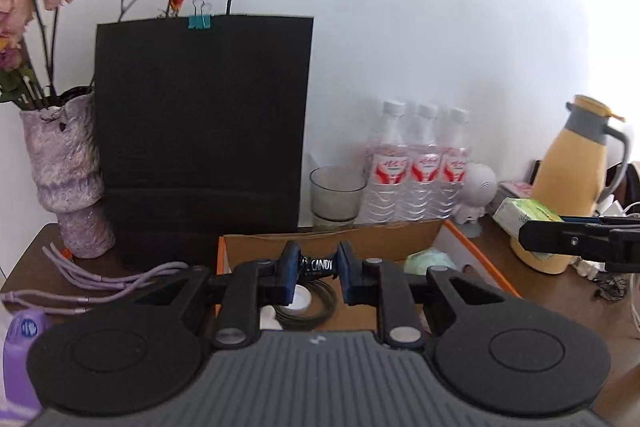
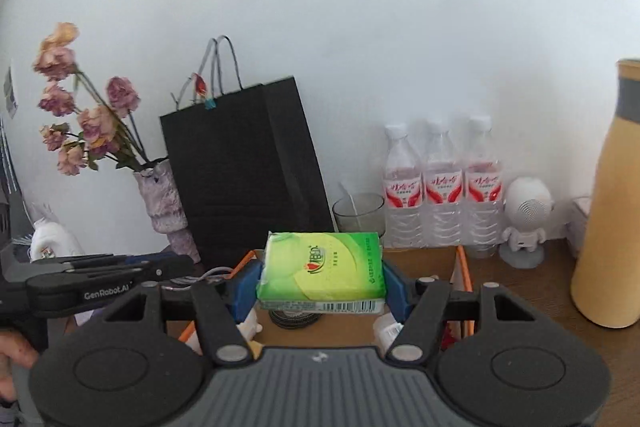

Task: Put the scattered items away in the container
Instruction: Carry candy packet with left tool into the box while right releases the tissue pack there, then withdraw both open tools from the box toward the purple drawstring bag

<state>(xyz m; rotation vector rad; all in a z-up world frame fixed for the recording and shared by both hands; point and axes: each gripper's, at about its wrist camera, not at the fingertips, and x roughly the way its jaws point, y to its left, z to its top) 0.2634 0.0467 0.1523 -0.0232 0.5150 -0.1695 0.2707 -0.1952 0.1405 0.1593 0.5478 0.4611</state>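
Left gripper (image 1: 318,269): pinching a small black candy wrapper (image 1: 317,264) over the cardboard box (image 1: 400,239).
Right gripper (image 2: 321,283): pinching a glossy green tissue pack (image 2: 320,273) above the box.
Surface: brown wood table (image 1: 560,299); white wall.

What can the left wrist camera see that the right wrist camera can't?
Only the left wrist view shows the black candy packet pinched in the left gripper, the purple cables and the jug's grey lid and handle.

Only the right wrist view shows a hand and the printed face of the green tissue pack clamped in the right gripper.

Both show the cardboard box, black bag, water bottles, glass, vase and white figurine.
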